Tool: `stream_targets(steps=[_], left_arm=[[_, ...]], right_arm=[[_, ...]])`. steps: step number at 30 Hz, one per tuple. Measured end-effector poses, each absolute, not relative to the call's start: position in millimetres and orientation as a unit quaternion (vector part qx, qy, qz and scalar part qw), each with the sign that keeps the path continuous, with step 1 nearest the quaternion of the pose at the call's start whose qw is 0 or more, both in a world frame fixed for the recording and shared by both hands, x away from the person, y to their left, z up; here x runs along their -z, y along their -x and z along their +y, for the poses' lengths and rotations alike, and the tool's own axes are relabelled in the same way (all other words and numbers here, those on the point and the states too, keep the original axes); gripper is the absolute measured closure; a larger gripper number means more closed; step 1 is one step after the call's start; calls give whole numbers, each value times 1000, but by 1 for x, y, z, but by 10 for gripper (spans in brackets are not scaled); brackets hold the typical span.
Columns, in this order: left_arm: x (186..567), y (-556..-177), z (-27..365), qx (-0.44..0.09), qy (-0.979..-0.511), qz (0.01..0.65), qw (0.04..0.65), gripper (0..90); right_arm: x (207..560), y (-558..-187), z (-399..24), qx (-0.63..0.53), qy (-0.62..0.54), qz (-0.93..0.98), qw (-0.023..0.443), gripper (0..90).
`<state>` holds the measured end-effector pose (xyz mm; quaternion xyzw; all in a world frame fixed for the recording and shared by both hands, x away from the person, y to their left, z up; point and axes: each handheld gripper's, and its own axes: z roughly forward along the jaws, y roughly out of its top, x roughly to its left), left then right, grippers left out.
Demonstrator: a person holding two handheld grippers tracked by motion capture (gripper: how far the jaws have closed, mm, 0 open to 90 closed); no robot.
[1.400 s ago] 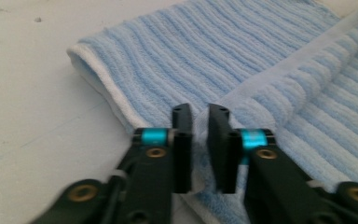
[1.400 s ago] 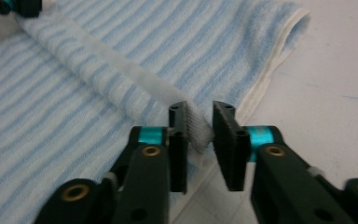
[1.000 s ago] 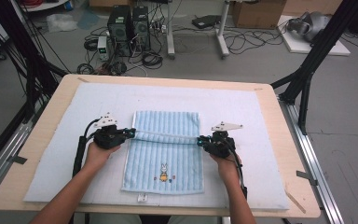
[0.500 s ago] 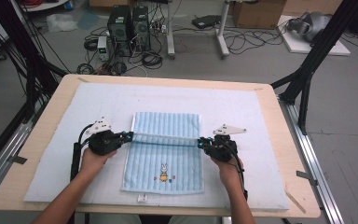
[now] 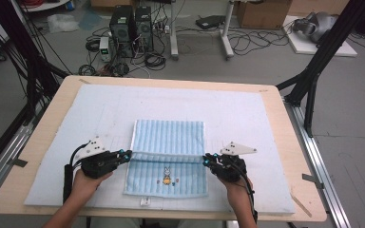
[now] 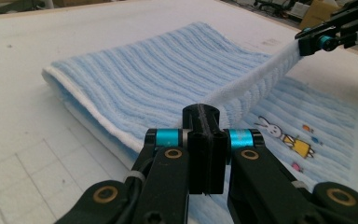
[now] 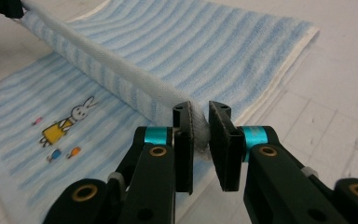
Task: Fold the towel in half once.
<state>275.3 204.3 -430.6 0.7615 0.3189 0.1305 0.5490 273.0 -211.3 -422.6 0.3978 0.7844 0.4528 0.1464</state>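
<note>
Blue towel (image 5: 168, 142), long axis away from the person

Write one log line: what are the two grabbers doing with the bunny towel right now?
left gripper: shut on towel edge | right gripper: shut on same edge | edge lifted, stretched between them | bunny print end flat on white mat

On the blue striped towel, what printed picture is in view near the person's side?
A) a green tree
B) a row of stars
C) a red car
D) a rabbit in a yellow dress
D: the towel carries a small rabbit print in a yellow dress on its flat lower layer, below the edge held up by the left gripper and the right gripper.
</note>
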Motion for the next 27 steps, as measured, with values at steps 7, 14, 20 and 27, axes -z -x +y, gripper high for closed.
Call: stream_targets(steps=[7, 14, 20, 27], left_arm=[[434, -255, 204, -125, -765, 318, 546, 898], [436, -235, 206, -120, -770, 314, 542, 897], [442, -223, 208, -106, -785, 309, 527, 898], [445, -213, 210, -85, -799, 292, 519, 897]], right_arm=[[420, -249, -212, -450, -393, 787, 151, 801], [419, -228, -210, -445, -384, 795, 150, 801], [422, -215, -207, -427, -370, 812, 147, 801], [426, -203, -206, -414, -359, 824, 143, 801]])
